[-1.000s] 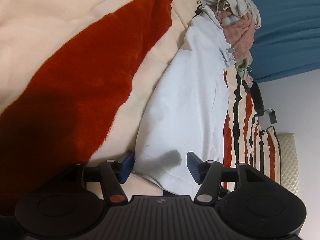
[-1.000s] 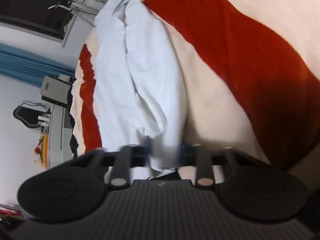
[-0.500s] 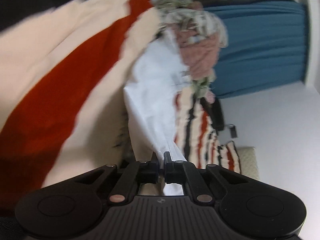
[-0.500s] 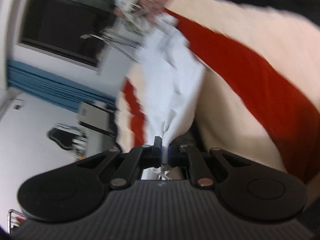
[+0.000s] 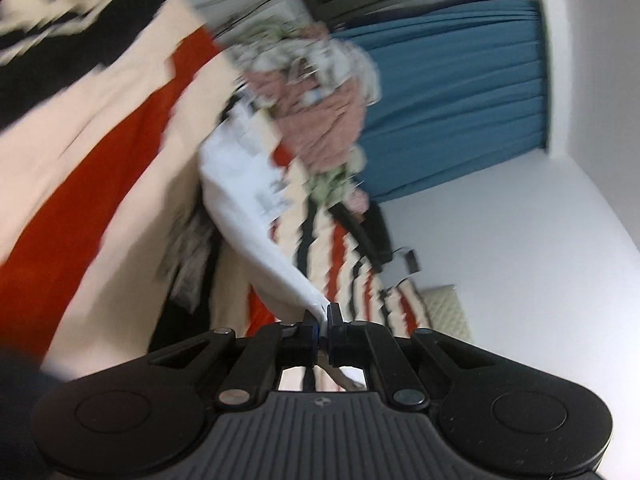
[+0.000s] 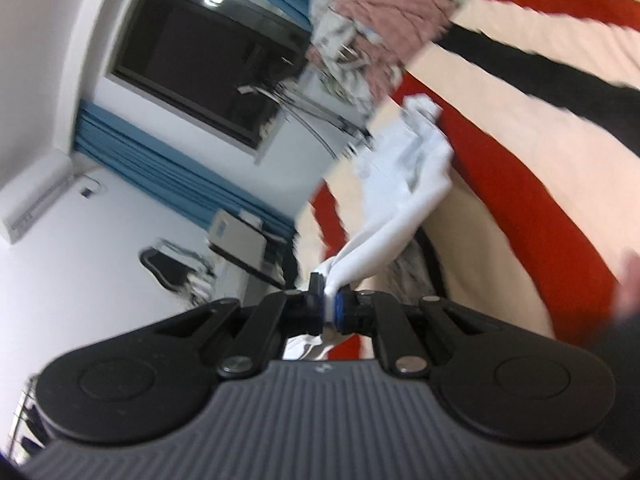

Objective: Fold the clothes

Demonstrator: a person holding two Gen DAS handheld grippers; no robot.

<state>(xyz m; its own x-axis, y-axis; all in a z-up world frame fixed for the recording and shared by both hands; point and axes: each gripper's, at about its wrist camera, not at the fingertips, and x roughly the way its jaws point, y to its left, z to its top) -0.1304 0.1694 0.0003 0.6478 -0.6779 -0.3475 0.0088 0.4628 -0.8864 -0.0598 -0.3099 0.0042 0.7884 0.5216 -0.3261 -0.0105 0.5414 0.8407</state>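
Above a blanket [image 5: 100, 168] striped in cream, red and black, a white garment [image 5: 256, 240] is held stretched between both tools. The left tool [image 5: 320, 316] is clenched on one bunched edge of the cloth, which runs away from it in a taut fold toward a heap of pink and patterned clothes [image 5: 320, 120]. The right tool [image 6: 326, 300] is likewise clamped on a gathered corner of the white garment [image 6: 400, 192], whose far end trails toward the same heap of clothes [image 6: 384, 28]. Blue curtains [image 5: 452, 112] and a white wall [image 5: 520, 260] are seen behind; both views are blurred.
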